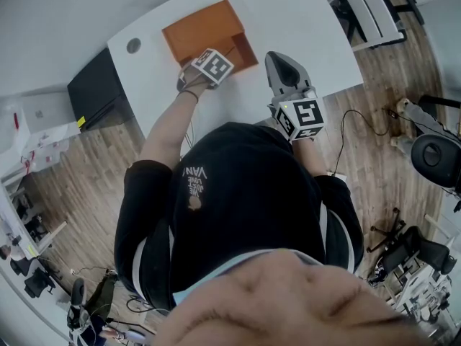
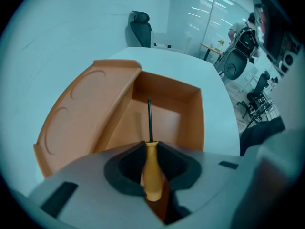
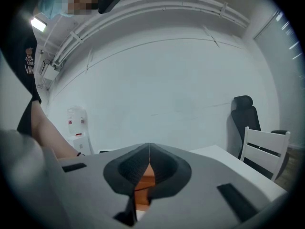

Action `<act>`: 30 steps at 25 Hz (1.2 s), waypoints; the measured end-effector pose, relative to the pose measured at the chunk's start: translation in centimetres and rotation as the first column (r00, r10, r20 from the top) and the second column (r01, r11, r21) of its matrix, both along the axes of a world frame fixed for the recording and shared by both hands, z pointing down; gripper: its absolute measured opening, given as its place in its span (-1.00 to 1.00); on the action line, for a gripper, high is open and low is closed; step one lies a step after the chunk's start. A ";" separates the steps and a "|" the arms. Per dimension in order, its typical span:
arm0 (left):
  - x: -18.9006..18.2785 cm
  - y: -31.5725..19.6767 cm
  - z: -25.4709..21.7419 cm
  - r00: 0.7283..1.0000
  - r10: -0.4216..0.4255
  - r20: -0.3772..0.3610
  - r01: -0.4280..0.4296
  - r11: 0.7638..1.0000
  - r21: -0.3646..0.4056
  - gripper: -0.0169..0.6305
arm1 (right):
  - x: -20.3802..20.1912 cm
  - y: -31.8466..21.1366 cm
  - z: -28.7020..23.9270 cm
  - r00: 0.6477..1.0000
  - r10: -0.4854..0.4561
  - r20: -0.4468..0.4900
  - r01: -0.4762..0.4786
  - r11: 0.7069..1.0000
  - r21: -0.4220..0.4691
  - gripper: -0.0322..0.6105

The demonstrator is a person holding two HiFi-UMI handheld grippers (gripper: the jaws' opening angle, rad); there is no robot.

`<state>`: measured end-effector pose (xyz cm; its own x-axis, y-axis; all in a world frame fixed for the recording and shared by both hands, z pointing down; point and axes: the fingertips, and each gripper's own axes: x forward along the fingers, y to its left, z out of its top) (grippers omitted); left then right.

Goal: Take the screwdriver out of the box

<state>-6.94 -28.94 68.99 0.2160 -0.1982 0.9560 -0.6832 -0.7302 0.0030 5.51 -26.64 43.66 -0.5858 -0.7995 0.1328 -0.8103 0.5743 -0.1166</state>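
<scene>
Our left gripper point(image 2: 150, 147), pointing steeply down, is clamped on the yellow handle of the screwdriver point(image 2: 152, 175). Our right gripper point(image 3: 149, 149) has its jaws pressed together, empty. Beyond, the screwdriver's dark shaft points into the open orange box point(image 2: 190, 123) on the white table point(image 2: 217, 94).

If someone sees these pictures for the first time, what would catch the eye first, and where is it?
The open orange box on the white table stands out first. Next comes the screwdriver: the left gripper is closed on its yellow handle, and the dark shaft points into the box. The right gripper hangs shut and empty beside the box.
</scene>
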 end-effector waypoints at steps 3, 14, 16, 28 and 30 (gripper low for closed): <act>-0.2 -0.4 -0.7 1.000 -0.009 -0.020 0.010 1.000 0.025 -0.68 | -0.2 0.1 0.0 1.000 -0.003 -0.002 0.003 1.000 0.001 -0.86; 0.1 -1.3 -3.9 0.996 -0.026 -0.090 0.039 0.990 0.136 -0.68 | -0.7 0.9 -0.5 1.000 -0.016 -0.007 0.016 1.000 0.015 -0.86; 0.3 -1.2 -4.3 0.993 -0.032 -0.111 0.048 0.988 0.147 -0.68 | -0.8 1.1 -0.5 1.000 -0.018 -0.008 0.018 1.000 0.017 -0.86; 0.7 -1.4 -8.2 0.973 -0.051 -0.223 0.111 0.958 0.264 -0.68 | -1.0 2.5 -0.6 1.000 -0.024 -0.013 0.024 1.000 0.020 -0.86; 0.7 -1.3 -9.1 0.968 -0.055 -0.244 0.126 0.951 0.283 -0.69 | -1.0 2.8 -0.6 1.000 -0.025 -0.013 0.026 0.999 0.020 -0.86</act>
<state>-6.25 -30.25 59.86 0.3912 -0.4921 0.7777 -0.7526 -0.6574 -0.0374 4.46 -23.88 43.02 -0.6043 -0.7869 0.1248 -0.7968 0.5969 -0.0945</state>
